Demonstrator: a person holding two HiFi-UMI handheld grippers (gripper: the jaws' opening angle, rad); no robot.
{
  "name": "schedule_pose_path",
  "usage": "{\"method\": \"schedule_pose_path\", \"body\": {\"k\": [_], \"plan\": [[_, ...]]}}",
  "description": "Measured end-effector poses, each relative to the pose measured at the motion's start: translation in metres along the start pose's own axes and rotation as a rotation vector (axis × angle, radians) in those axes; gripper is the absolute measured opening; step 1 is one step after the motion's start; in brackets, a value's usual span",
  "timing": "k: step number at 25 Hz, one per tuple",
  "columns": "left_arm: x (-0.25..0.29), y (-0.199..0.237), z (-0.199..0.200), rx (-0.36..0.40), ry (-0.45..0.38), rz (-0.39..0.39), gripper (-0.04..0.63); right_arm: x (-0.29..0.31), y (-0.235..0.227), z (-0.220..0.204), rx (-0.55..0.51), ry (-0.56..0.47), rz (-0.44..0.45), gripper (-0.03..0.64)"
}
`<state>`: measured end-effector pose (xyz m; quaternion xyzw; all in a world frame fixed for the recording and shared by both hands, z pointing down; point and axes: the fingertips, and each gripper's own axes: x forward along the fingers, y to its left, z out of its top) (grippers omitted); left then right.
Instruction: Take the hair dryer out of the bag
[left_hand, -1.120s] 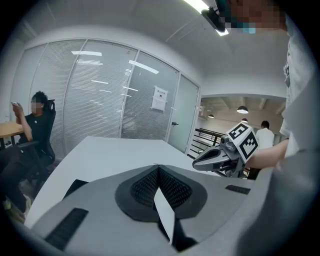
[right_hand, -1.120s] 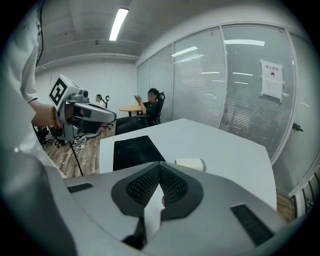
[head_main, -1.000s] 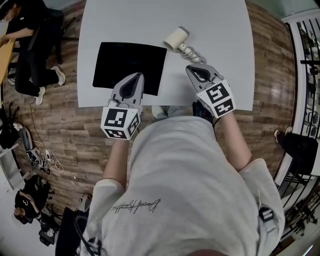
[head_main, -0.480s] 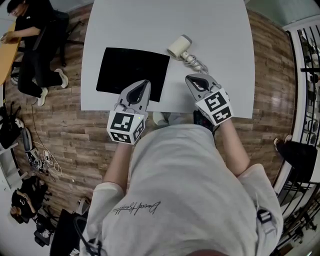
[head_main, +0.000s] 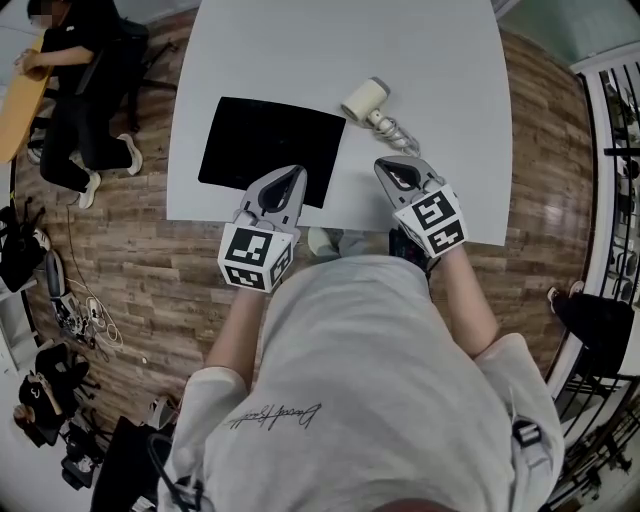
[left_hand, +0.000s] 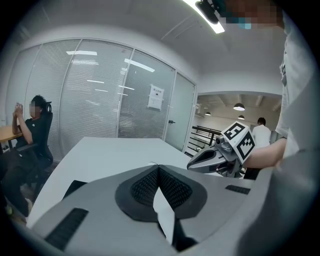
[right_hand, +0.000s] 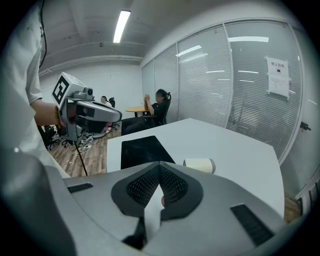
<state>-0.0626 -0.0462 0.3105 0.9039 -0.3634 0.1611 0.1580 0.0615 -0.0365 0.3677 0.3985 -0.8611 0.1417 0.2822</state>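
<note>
A cream hair dryer (head_main: 364, 99) lies on the white table (head_main: 440, 60), its coiled cord (head_main: 398, 133) trailing toward the near edge. It rests just right of a flat black bag (head_main: 265, 145), outside it. My left gripper (head_main: 296, 171) is shut and empty over the bag's near right corner. Its jaws meet at the tip in the left gripper view (left_hand: 158, 165). My right gripper (head_main: 385, 162) is also shut and empty, just short of the cord's end. From the right gripper view (right_hand: 160, 163) the hair dryer (right_hand: 199, 165) and the bag (right_hand: 144, 149) lie ahead.
A person sits at a wooden desk (head_main: 22, 95) on the far left, beyond the table. Cables and bags lie on the wood floor (head_main: 120, 260) at left. A railing (head_main: 620, 120) runs along the right. Glass partitions (right_hand: 240, 85) stand behind the table.
The head view has shifted a little, so the table sits lower in the picture. Both grippers, the bag and the hair dryer keep their places relative to each other.
</note>
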Motion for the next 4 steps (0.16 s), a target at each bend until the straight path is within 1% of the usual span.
{"method": "schedule_pose_path", "body": {"k": [4], "plan": [[0.0012,-0.0015,0.0,-0.002,0.004,0.0,0.012,-0.0015,-0.001,0.0015,-0.007,-0.003,0.002,0.025]]}}
